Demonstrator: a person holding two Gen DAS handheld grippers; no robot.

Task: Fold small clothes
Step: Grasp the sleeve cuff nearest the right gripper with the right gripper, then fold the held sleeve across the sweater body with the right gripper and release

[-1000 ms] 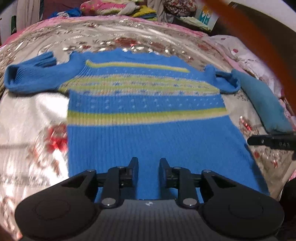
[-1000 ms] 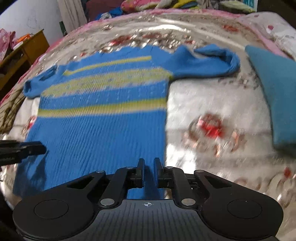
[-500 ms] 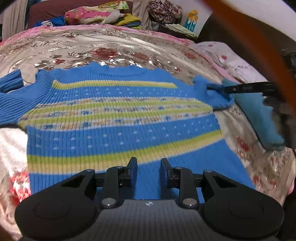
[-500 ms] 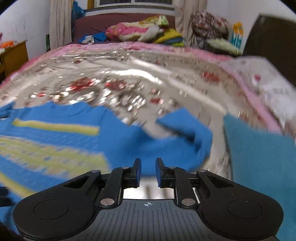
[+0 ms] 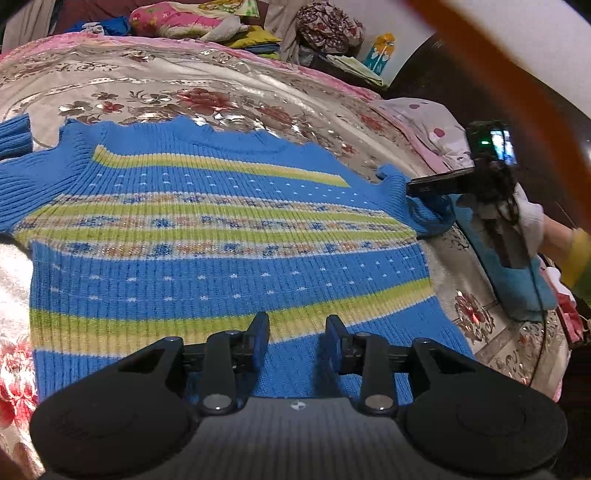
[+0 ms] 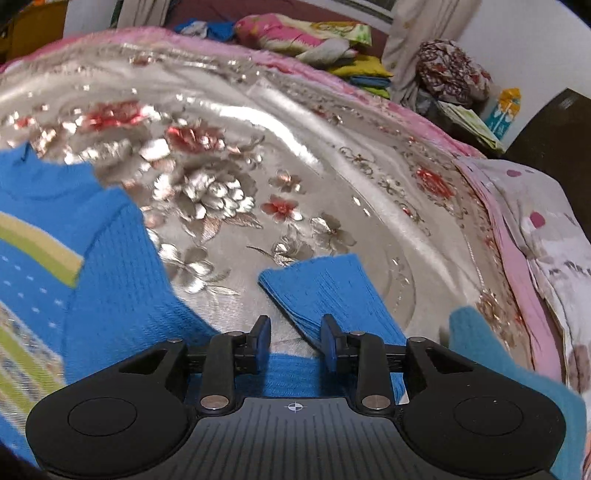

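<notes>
Right gripper (image 6: 295, 330) moved to sweater (image 5: 221, 258) sleeve (image 6: 332, 295); both fingers opening, empty (glove (image 5: 528, 218) left-view only).

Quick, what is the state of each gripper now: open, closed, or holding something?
Left gripper: jaws opening, nothing gripped, over the blue sweater.
Right gripper: jaws opening, nothing gripped, at the sweater's sleeve.

A blue striped sweater (image 5: 229, 236) covers most of the floral bedspread (image 5: 221, 99), leaving open fabric beyond its collar. A teal folded cloth (image 6: 480, 343) crowds the right sleeve (image 6: 332, 291); piled bedding (image 6: 303, 33) lines the far edge.
</notes>
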